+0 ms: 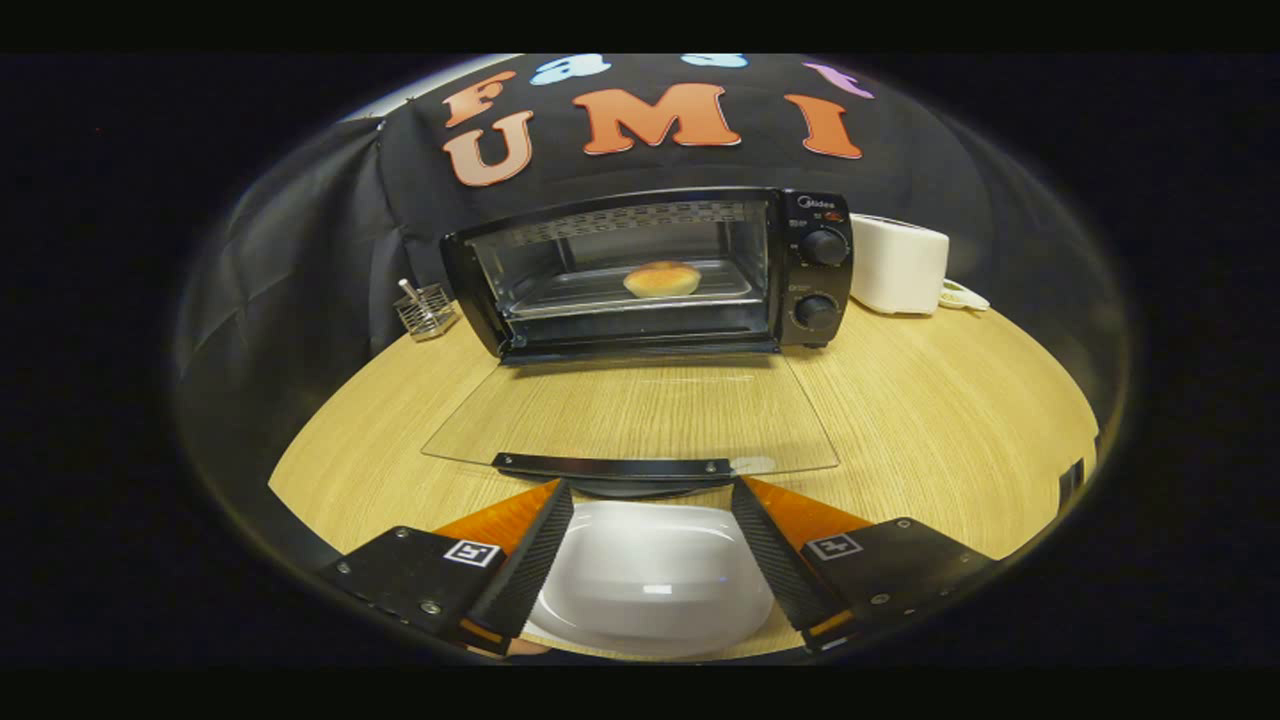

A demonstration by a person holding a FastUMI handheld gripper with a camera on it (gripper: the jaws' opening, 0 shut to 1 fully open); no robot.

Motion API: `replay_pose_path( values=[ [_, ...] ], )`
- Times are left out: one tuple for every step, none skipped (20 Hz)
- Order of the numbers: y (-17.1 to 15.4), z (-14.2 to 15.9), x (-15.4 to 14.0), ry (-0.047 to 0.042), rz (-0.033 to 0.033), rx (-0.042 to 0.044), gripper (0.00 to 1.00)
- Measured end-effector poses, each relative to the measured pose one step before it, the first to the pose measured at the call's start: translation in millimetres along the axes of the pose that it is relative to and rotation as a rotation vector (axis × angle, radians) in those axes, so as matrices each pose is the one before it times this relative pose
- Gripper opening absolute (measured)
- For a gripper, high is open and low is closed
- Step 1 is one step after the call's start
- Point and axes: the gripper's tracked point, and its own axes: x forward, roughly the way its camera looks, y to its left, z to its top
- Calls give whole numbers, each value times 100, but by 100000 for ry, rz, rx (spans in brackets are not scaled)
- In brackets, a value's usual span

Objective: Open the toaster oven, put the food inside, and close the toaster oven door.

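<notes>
A black toaster oven (650, 270) stands at the back of the wooden table (950, 430). Its glass door (630, 415) lies folded down flat toward me, the dark handle bar (612, 466) at its near edge. Inside, a round golden bun (662, 279) rests on the metal tray (580, 300). My gripper (652, 495) is open, its fingers spread wide just short of the door handle, holding nothing. Below and between the fingers sits a white plate (650, 580) with nothing on it.
A white toaster (898, 265) stands right of the oven, with a white plug or cord (962, 296) beside it. A small wire holder (425, 310) sits left of the oven. Black cloth walls the booth behind.
</notes>
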Motion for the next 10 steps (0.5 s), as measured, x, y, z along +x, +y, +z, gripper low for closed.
replay_pose_path(
  values=[
    [16, 27, -48, 699, -666, 597, 95],
    [39, 129, 225, -694, -673, 6, 95],
    [7, -110, -42, 363, -332, -1029, 95],
    [180, -105, -105, -124, 165, -1605, 95],
    [155, -239, 0, 495, 583, -1318, 95],
    [-80, -325, 36, 794, -148, -62, 94],
    [-132, -199, 218, 1083, -613, 447, 94],
    [-81, -106, 152, 852, -611, 608, 94],
    [-237, 466, 18, -1463, -1059, 1208, 95],
    [-598, 363, 44, -1568, -2446, 392, 95]
  ],
)
